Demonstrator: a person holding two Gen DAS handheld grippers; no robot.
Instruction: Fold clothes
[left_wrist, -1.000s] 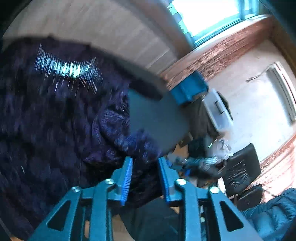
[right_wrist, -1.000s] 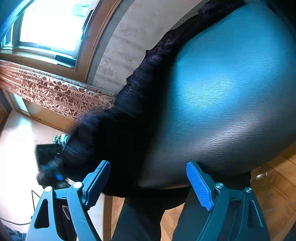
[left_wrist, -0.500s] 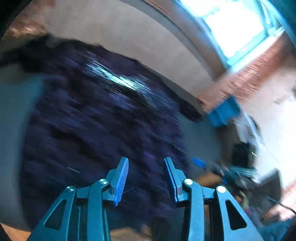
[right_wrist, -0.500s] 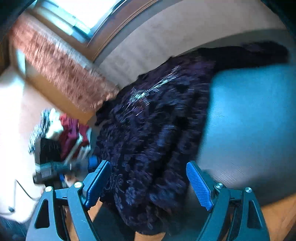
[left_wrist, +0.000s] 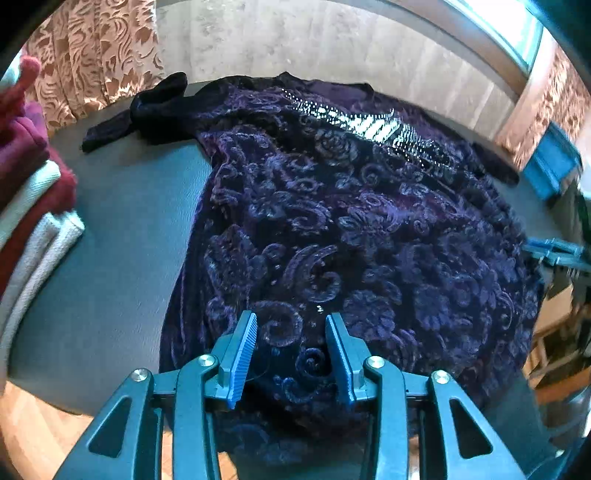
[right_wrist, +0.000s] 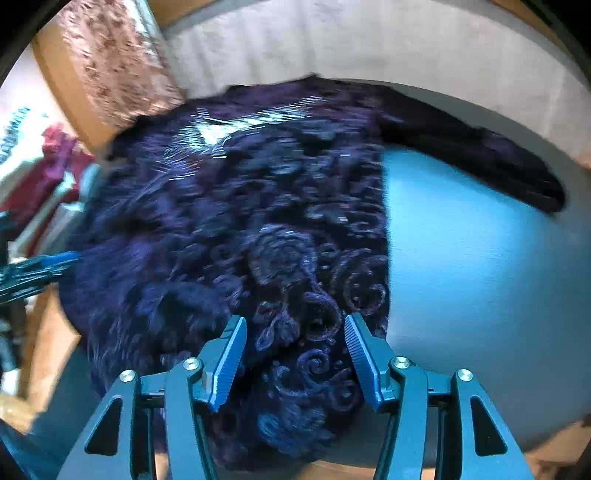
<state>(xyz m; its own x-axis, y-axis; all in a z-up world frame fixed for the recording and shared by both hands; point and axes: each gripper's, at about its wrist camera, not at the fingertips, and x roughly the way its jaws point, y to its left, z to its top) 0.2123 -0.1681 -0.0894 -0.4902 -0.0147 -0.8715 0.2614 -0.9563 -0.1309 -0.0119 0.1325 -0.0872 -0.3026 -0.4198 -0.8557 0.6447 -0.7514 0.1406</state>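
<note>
Oddly, no brand, label or readable writing shows anywhere. A purple velvet garment (left_wrist: 351, 229) with a sequined band (left_wrist: 362, 123) lies spread on the grey table (left_wrist: 122, 229). Left gripper (left_wrist: 290, 354) hangs part open above its near hem, gripping nothing. Right gripper (right_wrist: 295, 354), jaws just closing, also grips nothing.

no readable text, labels, brands or numbers anywhere in either wrist view
</note>
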